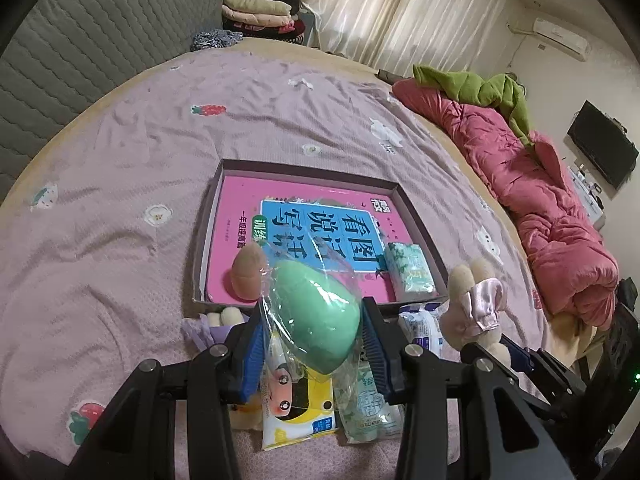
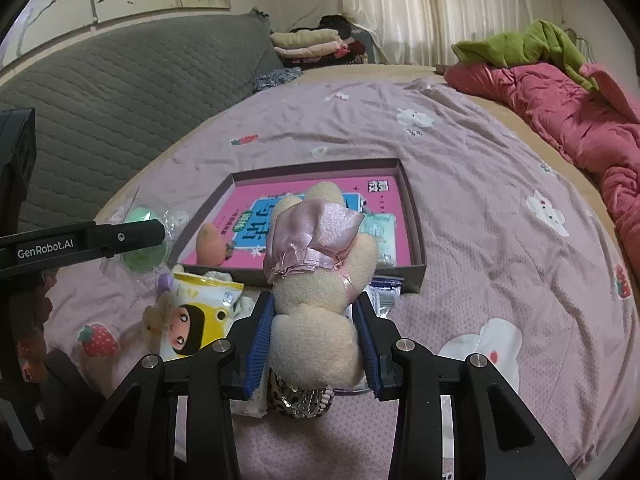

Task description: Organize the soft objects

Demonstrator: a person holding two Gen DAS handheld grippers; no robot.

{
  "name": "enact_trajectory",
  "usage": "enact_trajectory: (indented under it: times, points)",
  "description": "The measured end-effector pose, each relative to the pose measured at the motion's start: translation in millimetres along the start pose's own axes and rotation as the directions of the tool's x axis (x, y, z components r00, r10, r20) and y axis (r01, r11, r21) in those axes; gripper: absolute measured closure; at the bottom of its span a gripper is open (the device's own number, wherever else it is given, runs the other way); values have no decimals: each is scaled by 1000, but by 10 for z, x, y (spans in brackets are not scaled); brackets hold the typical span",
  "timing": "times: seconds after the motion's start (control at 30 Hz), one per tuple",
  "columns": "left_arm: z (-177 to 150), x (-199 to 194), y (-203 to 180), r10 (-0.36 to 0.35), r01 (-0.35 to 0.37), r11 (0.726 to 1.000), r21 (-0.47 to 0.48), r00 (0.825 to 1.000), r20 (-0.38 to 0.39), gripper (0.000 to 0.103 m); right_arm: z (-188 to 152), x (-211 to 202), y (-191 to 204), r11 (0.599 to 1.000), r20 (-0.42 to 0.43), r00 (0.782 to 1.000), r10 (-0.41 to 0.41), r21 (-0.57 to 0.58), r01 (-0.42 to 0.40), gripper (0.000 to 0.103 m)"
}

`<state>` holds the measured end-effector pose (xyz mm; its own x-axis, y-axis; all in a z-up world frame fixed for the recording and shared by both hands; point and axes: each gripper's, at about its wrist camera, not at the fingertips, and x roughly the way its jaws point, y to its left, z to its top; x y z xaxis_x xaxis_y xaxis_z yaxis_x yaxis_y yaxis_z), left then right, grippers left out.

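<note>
Meanwhile, on the Bed: Two Grippers, Two Soft Toys

Above a lilac bedsheet [image 1: 132,152] printed with strawberries and flowers, both grippers hang loaded near the shallow box [image 1: 420,216], whose low rim stands open on top. Wide bare sheet stretches beyond the box's far edge; a rumpled pink quilt [image 1: 532,200] borders the bed's right side and a grey quilted headboard [image 1: 80,48] the left. The left gripper [image 1: 314,324] is closed partway around a green egg-shaped sponge [image 1: 316,312] wrapped in clear plastic, its blue pads pressing both flanks, just short of the box's near wall. The right gripper [image 2: 316,332] squeezes a cream plush bunny [image 2: 316,340] in a pink satin dress, held over the near wall. Inside the box lie a peach sponge [image 1: 248,272], a tissue pack [image 1: 410,268] and a pink book, its Chinese characters upside down. "GenRobot.AI" reads on the left gripper's finger in the right wrist view.
</note>
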<state>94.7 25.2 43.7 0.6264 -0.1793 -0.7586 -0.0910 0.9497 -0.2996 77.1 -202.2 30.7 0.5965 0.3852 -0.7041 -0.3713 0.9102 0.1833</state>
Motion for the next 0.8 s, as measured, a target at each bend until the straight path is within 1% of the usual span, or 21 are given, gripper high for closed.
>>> enact_trajectory:
  times: [0.37,0.53,0.8]
  points:
    - [150,-146,81,-1,2,1000,-21,999,46,59,188,-74,64,1000,45,999,3,-13,-3,62]
    - [247,-191,171,6,-2,999,-48,998,68,59,260,-88,71,1000,62,998,3,-19,-2,62]
    - [328,-166,236,11,-5,998,-68,996,83,59,328,-29,100,999,71,997,-9,-44,12,62]
